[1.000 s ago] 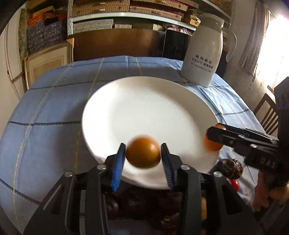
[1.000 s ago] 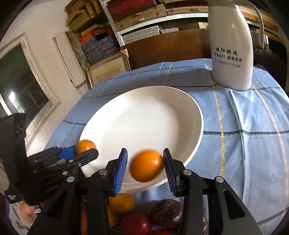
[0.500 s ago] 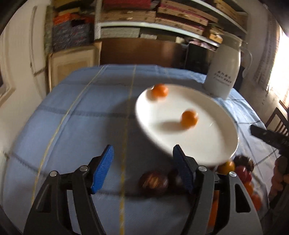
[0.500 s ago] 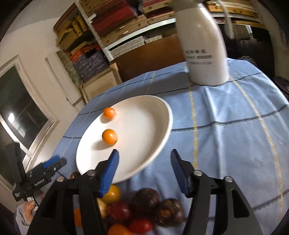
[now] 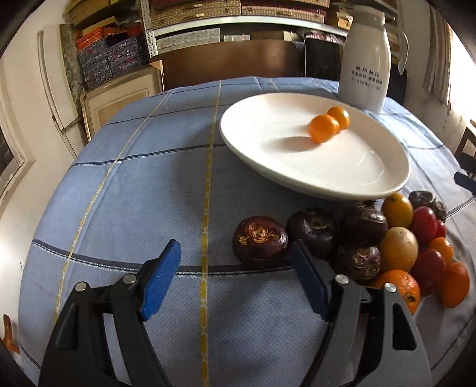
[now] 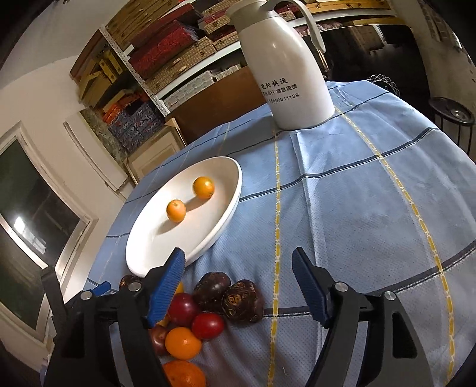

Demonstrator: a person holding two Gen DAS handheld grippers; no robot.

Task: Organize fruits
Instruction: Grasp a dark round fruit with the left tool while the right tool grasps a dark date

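A white plate (image 5: 267, 148) (image 6: 148, 253) lies on the blue checked tablecloth and holds two small oranges (image 5: 322, 128) (image 6: 176, 210), the second one (image 5: 339, 116) (image 6: 203, 187) just behind. A heap of fruit lies in front of the plate: dark brown round fruits (image 5: 260, 241) (image 6: 242, 300), red ones (image 5: 424, 223) (image 6: 207, 326), a yellow one (image 5: 398, 248) and oranges (image 5: 401, 287) (image 6: 182, 343). My left gripper (image 5: 235, 281) is open and empty, just left of the heap. My right gripper (image 6: 238, 285) is open and empty above the heap's right side.
A tall white thermos jug (image 5: 364, 56) (image 6: 285, 68) stands behind the plate. The round table's cloth (image 5: 134, 193) (image 6: 372, 208) drops off at the edges. Shelves with boxes (image 5: 208, 18) stand behind. The left gripper's body (image 6: 59, 303) shows at the right wrist view's lower left.
Both grippers let go of their oranges over the plate, opened wide and pulled back toward the heap. The two oranges rolled on the plate and now lie close together.
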